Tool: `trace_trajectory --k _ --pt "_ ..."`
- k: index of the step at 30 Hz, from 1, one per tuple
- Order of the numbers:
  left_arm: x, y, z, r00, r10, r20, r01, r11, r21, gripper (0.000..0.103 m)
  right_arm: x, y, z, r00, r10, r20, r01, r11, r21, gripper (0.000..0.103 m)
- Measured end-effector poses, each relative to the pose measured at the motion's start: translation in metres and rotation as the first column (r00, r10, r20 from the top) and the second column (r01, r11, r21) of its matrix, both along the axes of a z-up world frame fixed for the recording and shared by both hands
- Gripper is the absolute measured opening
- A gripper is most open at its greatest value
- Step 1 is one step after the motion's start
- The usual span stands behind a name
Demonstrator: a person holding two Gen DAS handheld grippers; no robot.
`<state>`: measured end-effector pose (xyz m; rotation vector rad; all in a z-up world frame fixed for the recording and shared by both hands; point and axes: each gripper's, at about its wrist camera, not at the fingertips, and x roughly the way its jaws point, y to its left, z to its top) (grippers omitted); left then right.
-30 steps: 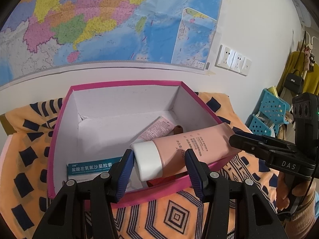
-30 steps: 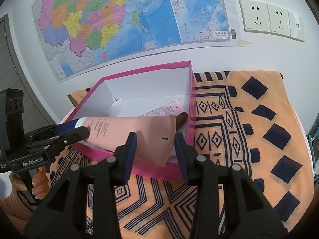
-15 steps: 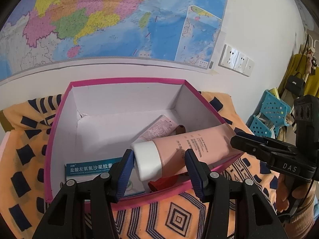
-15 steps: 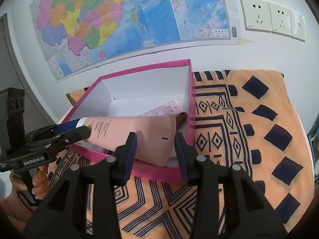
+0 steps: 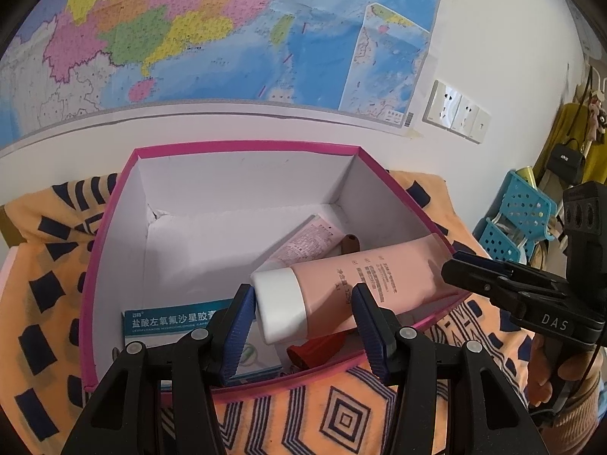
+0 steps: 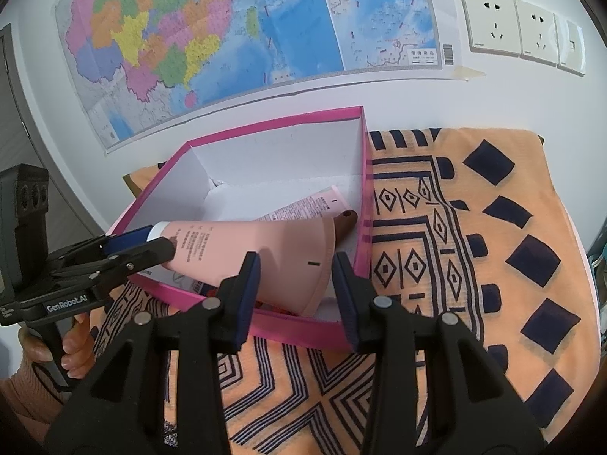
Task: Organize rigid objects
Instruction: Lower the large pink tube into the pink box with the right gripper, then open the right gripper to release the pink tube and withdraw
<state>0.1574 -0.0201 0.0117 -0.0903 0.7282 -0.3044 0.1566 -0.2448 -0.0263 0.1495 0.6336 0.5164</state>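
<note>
Left tool (image 5: 301, 326) grips the tube (image 5: 353, 284) at its cap end; right tool (image 6: 296, 295) apparently clamps the tail. Tube spans the box (image 6: 303, 326) corner, tail over the rim. Uneven release could tip it out.

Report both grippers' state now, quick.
Left gripper: jaws closed on the pink tube, at its cap end.
Right gripper: jaws closed on the same tube's crimped end.
</note>
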Motion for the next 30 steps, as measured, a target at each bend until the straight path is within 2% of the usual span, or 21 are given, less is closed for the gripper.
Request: trace_trajectory --k 10,17,23,26,28,30 --pt "0.005 0.002 -0.003 1.0 0.01 -0.012 -0.01 1.0 0.005 0.053 0.002 0.005 0.0 1.0 0.001 -0.005 -0.001 1.0 -0.016 0.042" --pt "0.011 0.001 -0.009 0.999 0.023 -0.035 -0.023 1.0 0.02 0.053 0.003 0.016 0.002 1.0 0.003 0.002 -0.003 0.998 -0.069 0.049" --pt "0.006 0.001 -0.008 0.999 0.047 -0.008 -0.046 0.998 0.053 0.057 0.001 0.02 0.0 1.0 -0.011 0.009 0.011 0.997 -0.08 0.05" --pt "-0.004 0.003 -0.005 0.998 0.054 0.028 -0.056 0.996 0.073 0.065 -0.004 0.022 0.0 1.0 0.0 0.014 0.001 0.997 -0.081 0.05" --pt "-0.012 0.003 -0.003 0.997 0.063 0.052 -0.067 0.994 0.087 0.077 -0.009 0.023 -0.001 1.0 0.008 0.015 -0.007 0.996 -0.084 0.05" --pt "-0.023 0.006 -0.001 0.994 0.076 0.083 -0.084 0.992 0.095 0.086 -0.017 0.025 -0.001 0.999 0.005 0.039 -0.001 0.996 -0.094 0.051"
